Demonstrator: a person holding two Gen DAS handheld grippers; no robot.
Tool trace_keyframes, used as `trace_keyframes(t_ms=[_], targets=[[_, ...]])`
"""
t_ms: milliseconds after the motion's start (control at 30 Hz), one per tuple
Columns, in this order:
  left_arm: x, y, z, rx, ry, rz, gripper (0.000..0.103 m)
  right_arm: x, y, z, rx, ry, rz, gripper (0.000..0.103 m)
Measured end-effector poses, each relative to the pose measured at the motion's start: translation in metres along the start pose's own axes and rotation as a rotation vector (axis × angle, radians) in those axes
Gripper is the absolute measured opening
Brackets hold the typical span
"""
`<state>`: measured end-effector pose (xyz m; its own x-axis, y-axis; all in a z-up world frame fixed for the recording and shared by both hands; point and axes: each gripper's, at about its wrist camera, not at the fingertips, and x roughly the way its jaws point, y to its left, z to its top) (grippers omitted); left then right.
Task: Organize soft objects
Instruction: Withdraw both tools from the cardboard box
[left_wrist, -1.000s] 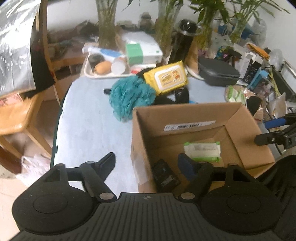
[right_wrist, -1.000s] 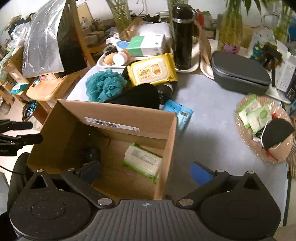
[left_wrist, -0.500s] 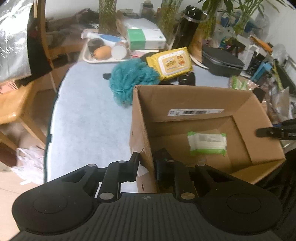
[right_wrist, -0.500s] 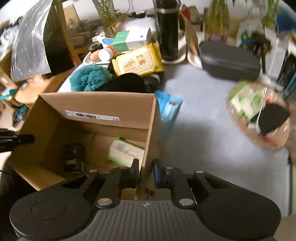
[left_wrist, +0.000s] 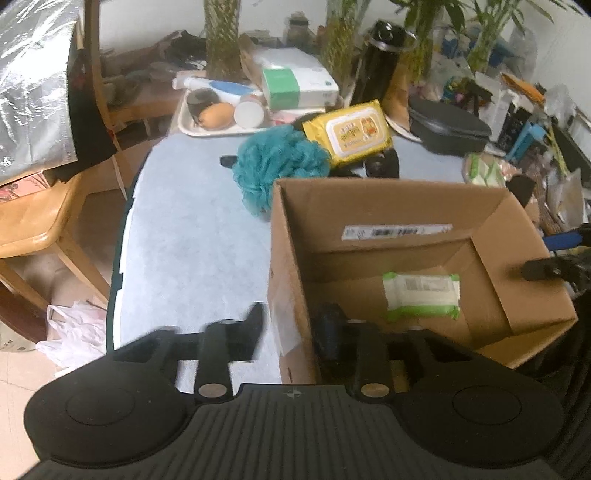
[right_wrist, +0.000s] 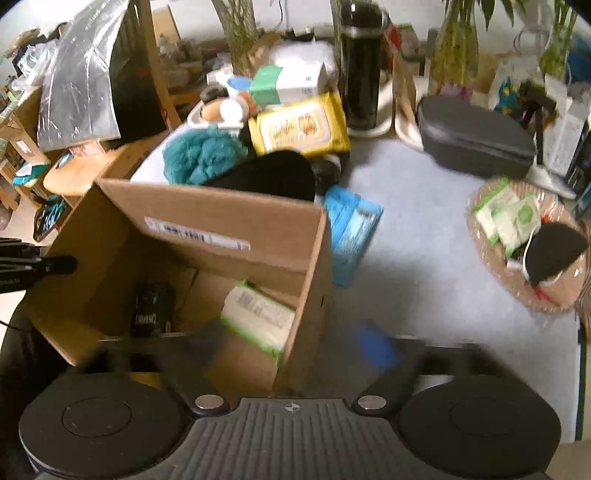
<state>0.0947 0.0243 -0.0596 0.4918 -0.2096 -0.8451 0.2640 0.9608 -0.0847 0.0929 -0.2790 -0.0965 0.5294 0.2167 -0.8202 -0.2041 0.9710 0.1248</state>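
An open cardboard box stands on the pale blue table. Inside lie a green-and-white wipes pack and a small black item. My left gripper straddles the box's left wall, jaws opening, pads off the cardboard. My right gripper straddles the right wall, jaws opening wide and blurred. Behind the box sit a teal bath pouf, a yellow wipes pack, a black soft item and a blue pack.
A white tray of bottles, a black flask, a grey case and plant vases line the back. A wicker plate with small packs sits at right. A wooden chair stands off the table's left edge.
Half a second ago both grippers were closed on the box's side walls. Both have since let go and spread apart, as they stood a second ago.
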Motion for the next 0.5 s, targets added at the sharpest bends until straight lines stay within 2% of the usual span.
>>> trace_keyframes(t_ms=[33,100,500], targets=[[-0.002,0.0,0.0,-0.007,-0.017,0.007,0.065,-0.001,0.0,0.001,-0.005,-0.007,-0.006,0.103],[-0.005,0.001,0.0,-0.017,-0.051,0.013,0.071,0.0,-0.002,0.004,-0.007,-0.013,-0.014,0.103],[-0.005,0.001,0.015,-0.012,-0.092,-0.023,0.072,-0.002,-0.021,0.024,0.02,-0.075,-0.007,0.103]])
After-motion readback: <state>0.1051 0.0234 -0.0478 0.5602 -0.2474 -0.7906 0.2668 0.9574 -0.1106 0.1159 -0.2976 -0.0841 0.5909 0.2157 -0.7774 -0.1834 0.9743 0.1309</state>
